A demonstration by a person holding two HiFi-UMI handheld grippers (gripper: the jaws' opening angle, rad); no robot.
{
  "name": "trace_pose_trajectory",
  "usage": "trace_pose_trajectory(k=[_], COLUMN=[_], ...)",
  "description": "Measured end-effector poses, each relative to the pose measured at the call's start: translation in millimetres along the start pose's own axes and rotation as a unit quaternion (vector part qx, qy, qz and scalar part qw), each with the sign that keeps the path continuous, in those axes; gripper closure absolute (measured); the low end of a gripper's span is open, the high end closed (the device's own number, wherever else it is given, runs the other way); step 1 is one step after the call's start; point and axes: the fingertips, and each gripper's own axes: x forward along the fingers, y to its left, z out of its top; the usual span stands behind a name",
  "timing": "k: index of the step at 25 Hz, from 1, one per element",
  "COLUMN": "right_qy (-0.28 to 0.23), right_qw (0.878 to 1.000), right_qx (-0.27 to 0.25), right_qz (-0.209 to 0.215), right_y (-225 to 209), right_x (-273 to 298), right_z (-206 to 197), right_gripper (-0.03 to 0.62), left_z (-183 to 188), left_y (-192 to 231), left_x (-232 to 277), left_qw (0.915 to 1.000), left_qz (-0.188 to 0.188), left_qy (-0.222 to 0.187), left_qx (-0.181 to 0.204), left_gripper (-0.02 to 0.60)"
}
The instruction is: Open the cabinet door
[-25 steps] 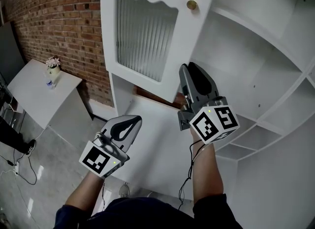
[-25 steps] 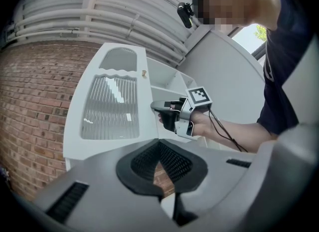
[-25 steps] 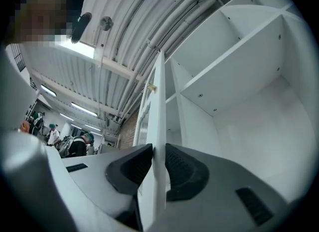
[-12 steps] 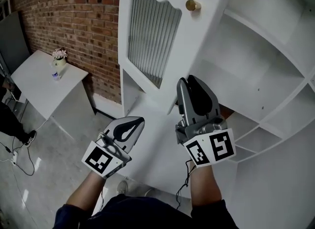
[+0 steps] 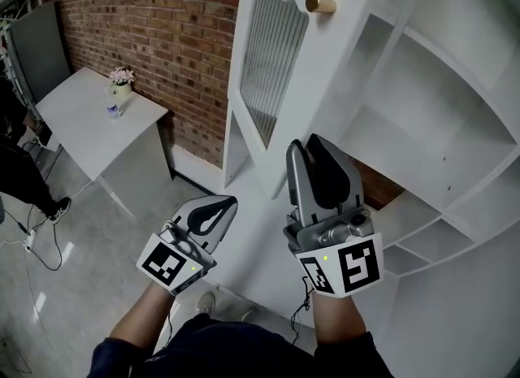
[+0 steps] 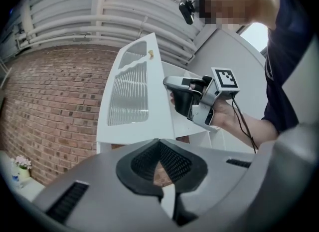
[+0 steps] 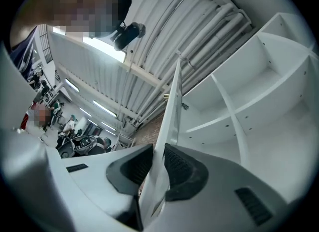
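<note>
Right gripper (image 5: pixel 311 147): fingers clamped on the door (image 5: pixel 280 67) edge, low down.
Left gripper (image 5: pixel 218 202): fingers together, empty, farther left.
Door: tall edge points up; shelves (image 5: pixel 422 124) right.

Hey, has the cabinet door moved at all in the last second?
Yes. The cabinet door, gripped at its edge by the right gripper, has swung further open, away from the fixed shelves and toward the brick wall.

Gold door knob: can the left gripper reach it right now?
Probably yes. The knob sits on the cabinet door face turned toward the left gripper, nothing between them; the right gripper clamps the door's edge lower down. Left jaws are shut, so they'd need opening.
</note>
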Motion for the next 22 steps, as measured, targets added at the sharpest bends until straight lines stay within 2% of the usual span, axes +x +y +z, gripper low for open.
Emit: trace_pose_trajectory(k=[10,16,22], right_qy=[-0.029,-0.035,-0.042], right_qw=[0.998,0.998,0.997], right_qx=[-0.045,-0.054,-0.053], right_qz=[0.036,0.022,0.04], right_y=[61.5,99.5,127.9], right_x=[24.1,42.3,64.1], right_z=[1.3,-0.2,-2.9], right_gripper=[0.496,0.485,0.479], left_z=[-17.9,-18.1,-17.8], left_y=[14.9,28.0,46.7], left_x=[-38.9,-62.5,-80.5], left_qw=[0.9993,0.9986,0.9979], left_qz=[0.031,0.049,0.062], left_qy=[0.018,0.017,0.018], left_qx=[0.001,-0.002,-0.003], left_gripper=[0.575,0.575,0.575])
